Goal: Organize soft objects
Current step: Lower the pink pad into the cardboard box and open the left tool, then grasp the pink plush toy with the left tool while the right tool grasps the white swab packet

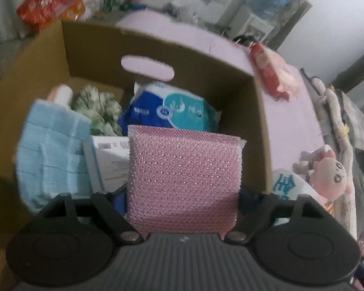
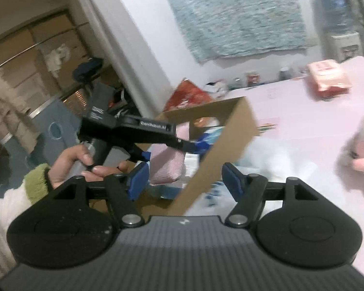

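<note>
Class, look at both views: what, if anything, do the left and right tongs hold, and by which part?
Left tongs: the pink sponge, by its near end, over the cardboard box. Right tongs: nothing.

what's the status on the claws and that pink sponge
Left claw shut on pink sponge, over cardboard box. Right claw open, empty, box corner between jaws. Box already crowded.

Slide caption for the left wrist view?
Left gripper holds a pink sponge over the cardboard box of soft goods.

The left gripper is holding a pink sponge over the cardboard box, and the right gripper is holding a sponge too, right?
Not quite. The right gripper holds nothing; the right wrist view shows its jaws open and bare. The left gripper does hold the pink sponge over the cardboard box.
</note>
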Demonstrator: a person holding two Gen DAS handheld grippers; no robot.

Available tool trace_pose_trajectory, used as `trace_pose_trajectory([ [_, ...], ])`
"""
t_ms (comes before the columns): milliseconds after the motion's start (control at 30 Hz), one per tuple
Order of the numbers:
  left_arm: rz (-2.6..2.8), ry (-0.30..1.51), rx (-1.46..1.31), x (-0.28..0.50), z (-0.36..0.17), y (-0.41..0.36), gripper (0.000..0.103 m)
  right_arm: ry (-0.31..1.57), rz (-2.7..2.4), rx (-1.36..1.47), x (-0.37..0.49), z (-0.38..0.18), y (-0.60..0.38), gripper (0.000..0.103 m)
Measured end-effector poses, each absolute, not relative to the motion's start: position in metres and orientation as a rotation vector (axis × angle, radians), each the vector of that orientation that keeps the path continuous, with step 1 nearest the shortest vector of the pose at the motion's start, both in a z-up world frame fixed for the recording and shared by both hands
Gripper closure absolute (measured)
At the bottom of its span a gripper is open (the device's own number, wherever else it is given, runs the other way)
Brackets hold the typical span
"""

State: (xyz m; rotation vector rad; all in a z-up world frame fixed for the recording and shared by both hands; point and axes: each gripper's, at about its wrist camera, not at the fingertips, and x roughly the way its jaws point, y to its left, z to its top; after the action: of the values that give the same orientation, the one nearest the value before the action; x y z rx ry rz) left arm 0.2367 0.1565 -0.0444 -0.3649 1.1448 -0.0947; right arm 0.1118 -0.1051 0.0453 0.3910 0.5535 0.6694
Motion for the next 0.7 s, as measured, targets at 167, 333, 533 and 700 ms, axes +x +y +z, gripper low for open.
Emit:
trace_pose_trajectory([
  [167, -0.105, 1.158, -0.414, 0.241, -0.057, 0.156, 0.009, 0.568, 0.627, 0.409, 0.113, 0.031, -0.124, 0.032],
  [333, -0.067, 1.134, -0.423, 0.237, -0.049, 0.160, 0.009, 0.577, 0.628, 0.426, 0.113, 0.025, -0.131, 0.032],
  [533, -0.017, 1.058, -0.391, 0.221, -0.021, 0.159, 0.009, 0.551, 0.614, 0.440, 0.107, 0.025, -0.144, 0.030],
  [700, -0.020, 0.957, -0.347, 0.200, 0.017, 0.146, 0.009, 0.569, 0.554, 0.464, 0.107, 0.014, -0.169, 0.026],
])
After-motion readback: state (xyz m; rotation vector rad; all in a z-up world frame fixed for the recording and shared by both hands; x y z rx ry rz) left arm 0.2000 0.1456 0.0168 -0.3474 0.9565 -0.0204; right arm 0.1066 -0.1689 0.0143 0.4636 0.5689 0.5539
